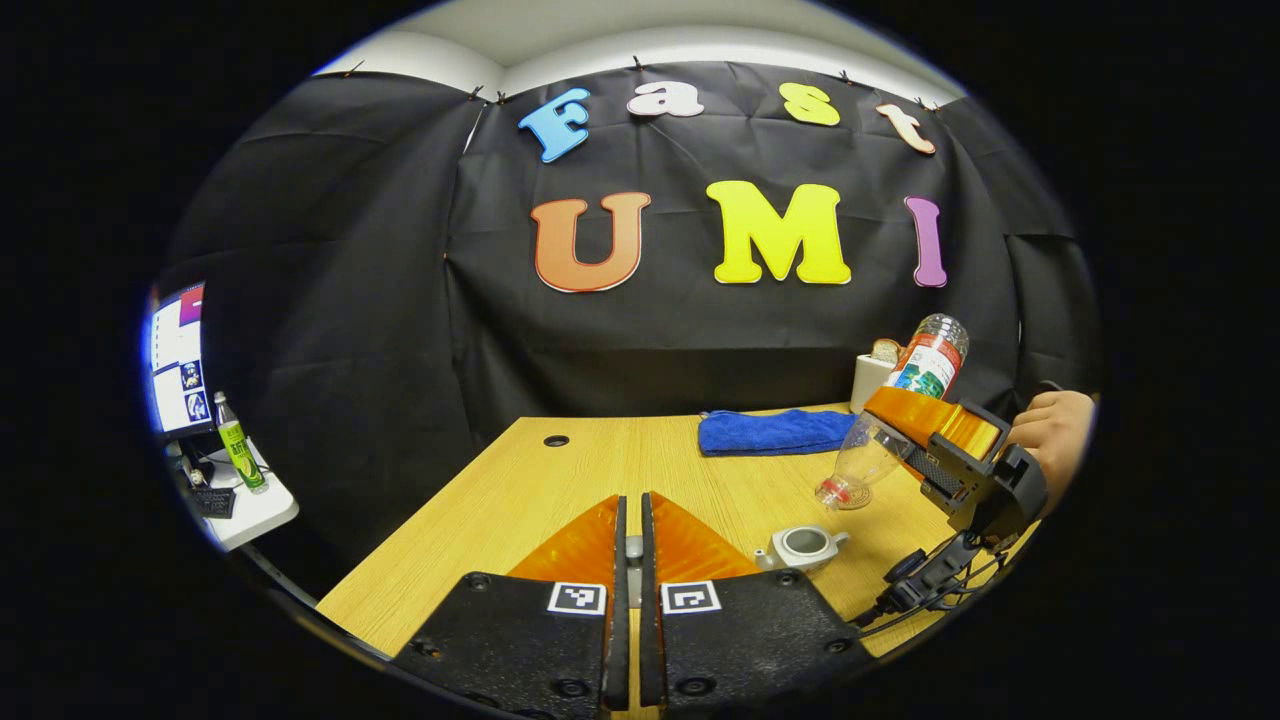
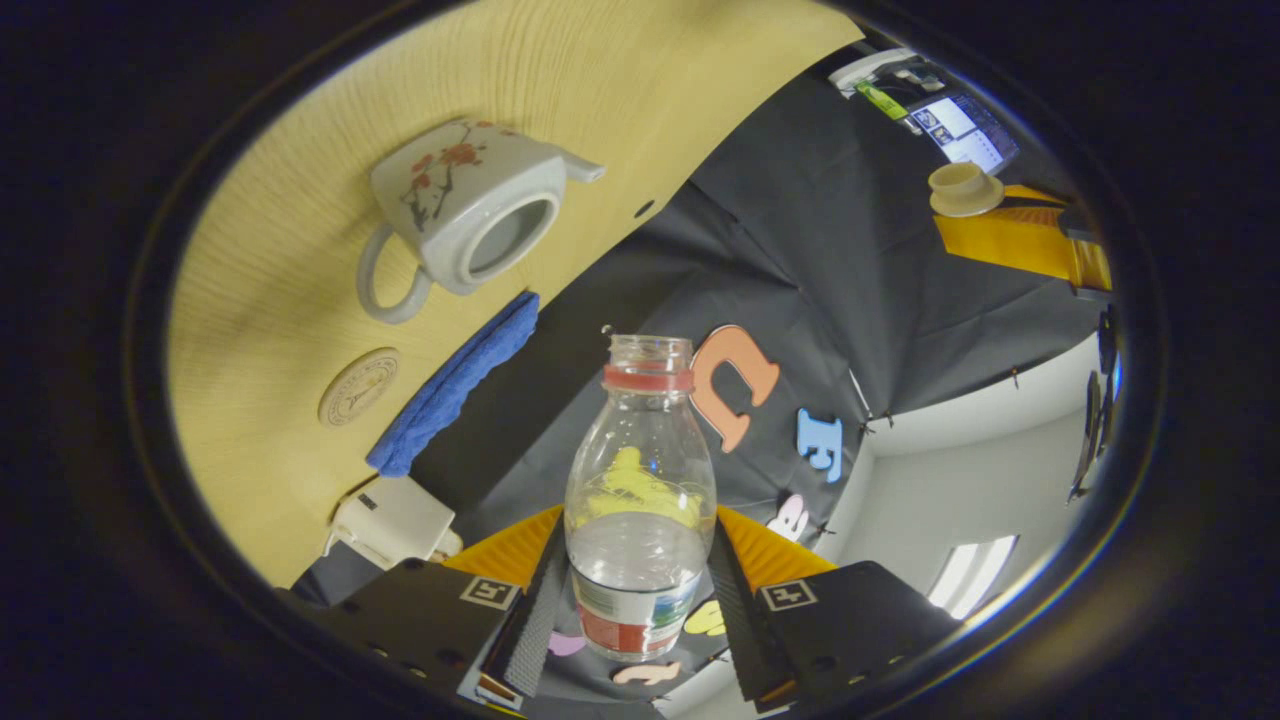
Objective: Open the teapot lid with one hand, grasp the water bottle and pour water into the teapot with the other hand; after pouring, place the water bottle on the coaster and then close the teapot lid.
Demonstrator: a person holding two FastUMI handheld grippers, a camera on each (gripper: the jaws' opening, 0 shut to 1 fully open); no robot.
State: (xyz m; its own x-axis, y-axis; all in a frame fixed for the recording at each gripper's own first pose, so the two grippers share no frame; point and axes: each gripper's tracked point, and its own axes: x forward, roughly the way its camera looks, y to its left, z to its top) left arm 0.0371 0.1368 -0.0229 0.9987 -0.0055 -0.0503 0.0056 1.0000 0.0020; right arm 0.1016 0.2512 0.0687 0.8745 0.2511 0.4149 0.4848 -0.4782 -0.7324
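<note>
A light wood-grain table (image 1: 560, 490) stands before a black cloth wall, with a white ceiling above it. On the table sits the white teapot (image 1: 806, 546), its top open; in the right gripper view its side carries a painted red blossom sprig. The water bottle (image 2: 640, 500) is tipped mouth-down above the table, near the teapot, uncapped with a red neck ring and some water inside. Its label is red, white and green, but the writing is too small to make out. The right gripper (image 2: 637, 590) has both fingers pressed against the bottle's sides, and a hand (image 1: 1052, 432) holds it. The left gripper (image 1: 630, 545) has its fingers almost together, nipping the small knob of the teapot lid (image 2: 962, 188), held well away from the pot. A round coaster (image 2: 359, 386) lies beside a folded blue cloth (image 1: 775, 432). A white box (image 2: 392, 522) stands near the cloth. Off to the side, a monitor (image 1: 178, 360) glows above a small white shelf with a green bottle (image 1: 238, 444).
</note>
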